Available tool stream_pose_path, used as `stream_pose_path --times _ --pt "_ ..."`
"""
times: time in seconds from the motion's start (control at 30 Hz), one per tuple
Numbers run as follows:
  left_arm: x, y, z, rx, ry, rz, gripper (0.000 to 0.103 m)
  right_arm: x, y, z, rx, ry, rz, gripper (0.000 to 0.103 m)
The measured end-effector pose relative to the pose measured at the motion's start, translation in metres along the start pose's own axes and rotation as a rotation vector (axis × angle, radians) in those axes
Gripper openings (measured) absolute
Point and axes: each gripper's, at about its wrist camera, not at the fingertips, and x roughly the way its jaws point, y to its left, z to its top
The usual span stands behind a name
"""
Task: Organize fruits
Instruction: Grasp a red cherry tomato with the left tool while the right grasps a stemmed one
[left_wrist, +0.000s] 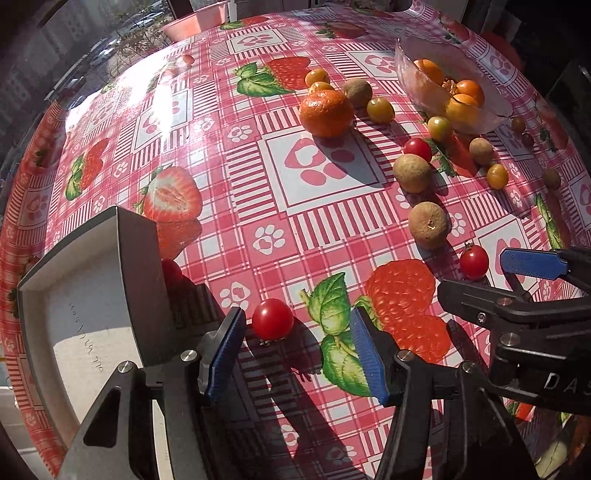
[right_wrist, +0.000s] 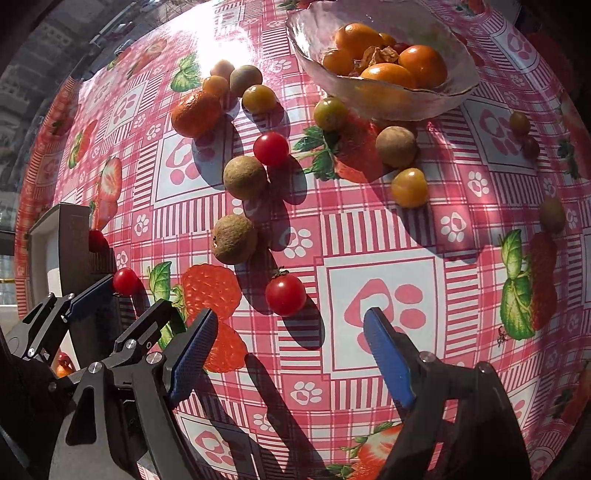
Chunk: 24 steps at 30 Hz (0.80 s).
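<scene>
My left gripper (left_wrist: 295, 350) points down at the table, open. A red cherry tomato (left_wrist: 272, 319) lies on the cloth between its blue fingertips, closer to the left one, with neither pad pressing it. My right gripper (right_wrist: 291, 350) is also open, and a second cherry tomato (right_wrist: 285, 294) with a stem lies just ahead of its tips. A glass bowl (right_wrist: 380, 99) at the back holds several orange fruits. A tangerine (right_wrist: 195, 112), brown longans (right_wrist: 245, 177) and yellow-green small tomatoes (right_wrist: 259, 98) are scattered in front of the bowl.
A grey open box (left_wrist: 85, 295) stands left of my left gripper, with a red fruit (left_wrist: 171, 271) against its outer wall. The two grippers are close side by side. A pink basin (left_wrist: 195, 18) sits at the table's far edge. The table (left_wrist: 207, 155) wears a strawberry-print cloth.
</scene>
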Motion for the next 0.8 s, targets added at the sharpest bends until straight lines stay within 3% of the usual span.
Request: stream_pose_path --times 0.07,0.2,0.23,0.3,0.33,0.47,0.8 --pt "0.001 -0.001 0.003 0.001 -0.007 -0.001 0.06 0.001 0.006 0.003 -0.019 -0.01 -0.015 0.072" --pt "0.001 0.007 0.006 -0.005 -0.012 0.001 0.054 0.003 0.019 0.01 -0.053 -0.021 -0.042 0.044" --pt "0.0 0.008 0.005 -0.01 -0.014 0.001 0.045 0.004 0.022 0.011 -0.062 -0.024 -0.045 0.033" --pt "-0.002 0.013 0.006 -0.018 -0.013 -0.007 0.027 0.004 0.024 0.011 -0.065 -0.026 -0.041 0.023" --pt "-0.004 0.019 0.004 -0.022 -0.012 -0.024 0.021 0.004 0.024 0.011 -0.058 -0.027 -0.032 0.023" --pt "-0.006 0.024 0.003 -0.029 -0.014 -0.08 0.021 -0.001 0.015 0.003 -0.03 -0.039 -0.007 0.023" --pt "-0.015 0.032 -0.005 -0.049 -0.005 -0.132 0.021 -0.011 -0.002 -0.011 0.024 -0.052 0.035 0.023"
